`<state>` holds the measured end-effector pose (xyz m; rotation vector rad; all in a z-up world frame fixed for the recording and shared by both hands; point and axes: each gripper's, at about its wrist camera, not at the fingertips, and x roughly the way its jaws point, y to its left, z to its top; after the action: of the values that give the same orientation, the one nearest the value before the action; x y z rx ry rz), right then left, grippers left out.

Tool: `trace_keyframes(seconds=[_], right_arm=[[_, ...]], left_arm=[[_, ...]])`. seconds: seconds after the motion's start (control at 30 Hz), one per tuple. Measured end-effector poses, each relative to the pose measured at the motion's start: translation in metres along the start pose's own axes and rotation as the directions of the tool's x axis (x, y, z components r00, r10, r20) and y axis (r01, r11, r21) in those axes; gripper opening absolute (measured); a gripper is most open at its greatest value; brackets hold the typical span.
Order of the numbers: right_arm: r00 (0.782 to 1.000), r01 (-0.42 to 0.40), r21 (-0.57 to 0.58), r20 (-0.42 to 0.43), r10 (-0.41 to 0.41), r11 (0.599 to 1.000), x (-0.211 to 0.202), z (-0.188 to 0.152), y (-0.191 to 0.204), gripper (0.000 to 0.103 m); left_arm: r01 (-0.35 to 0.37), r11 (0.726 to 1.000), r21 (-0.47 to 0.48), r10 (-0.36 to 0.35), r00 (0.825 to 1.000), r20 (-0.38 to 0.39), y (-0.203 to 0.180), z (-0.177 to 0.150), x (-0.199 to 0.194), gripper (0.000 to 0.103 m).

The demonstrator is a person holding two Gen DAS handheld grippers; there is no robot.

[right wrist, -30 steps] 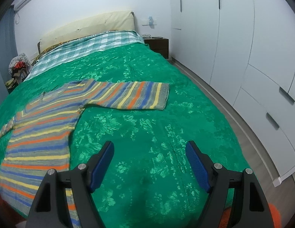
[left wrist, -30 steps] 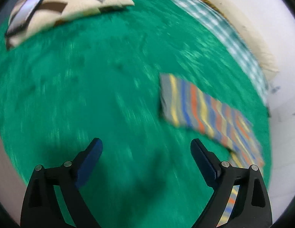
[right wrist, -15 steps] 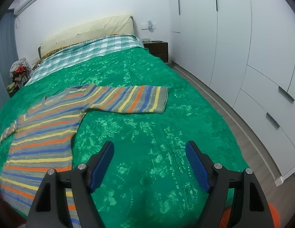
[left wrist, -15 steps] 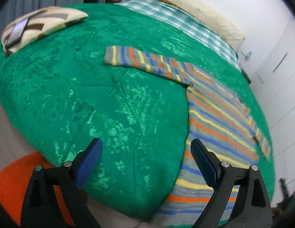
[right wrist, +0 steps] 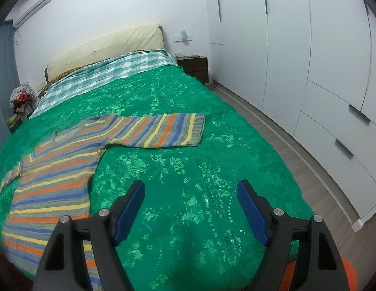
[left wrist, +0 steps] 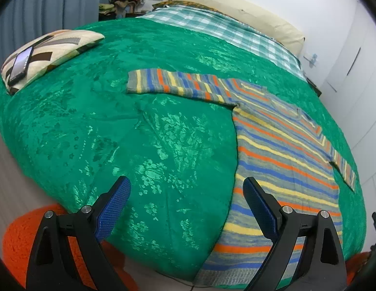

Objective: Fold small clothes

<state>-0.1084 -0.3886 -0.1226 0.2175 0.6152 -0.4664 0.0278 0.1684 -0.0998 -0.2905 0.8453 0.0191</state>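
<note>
A striped sweater (left wrist: 282, 150) in grey, orange, blue and yellow lies flat on the green bedspread (left wrist: 149, 126), both sleeves spread out. Its left sleeve (left wrist: 173, 84) reaches toward the bed's left side. In the right wrist view the sweater (right wrist: 57, 169) lies at the left and its right sleeve (right wrist: 163, 133) stretches to the right. My left gripper (left wrist: 186, 194) is open and empty above the bed's foot, left of the sweater's hem. My right gripper (right wrist: 190, 194) is open and empty above the bedspread (right wrist: 192, 169), right of the sweater's body.
A patterned cushion (left wrist: 52, 51) with a phone (left wrist: 19, 65) on it lies at the bed's left edge. A checked sheet (left wrist: 219, 29) and headboard (right wrist: 105, 46) are at the far end. White wardrobes (right wrist: 309, 48) and a nightstand (right wrist: 194, 68) stand to the right. Orange fabric (left wrist: 20, 237) shows below.
The left wrist view has swung and pulled back from a blurred close look at the sleeve to the whole sweater. The right wrist view has shifted only slightly. Both grippers stay open.
</note>
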Motion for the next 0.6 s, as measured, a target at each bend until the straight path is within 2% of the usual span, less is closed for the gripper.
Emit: trace_keyframes(seconds=[0.6], right_arm=[[1.000,0.009,-0.031,-0.007,-0.009,0.999,0.0041,-0.0015,0.0080,0.078]], left_arm=[[-0.020,1.000,0.006,0.020,0.999,0.032,-0.0012,0.0010,-0.0065,0.095]])
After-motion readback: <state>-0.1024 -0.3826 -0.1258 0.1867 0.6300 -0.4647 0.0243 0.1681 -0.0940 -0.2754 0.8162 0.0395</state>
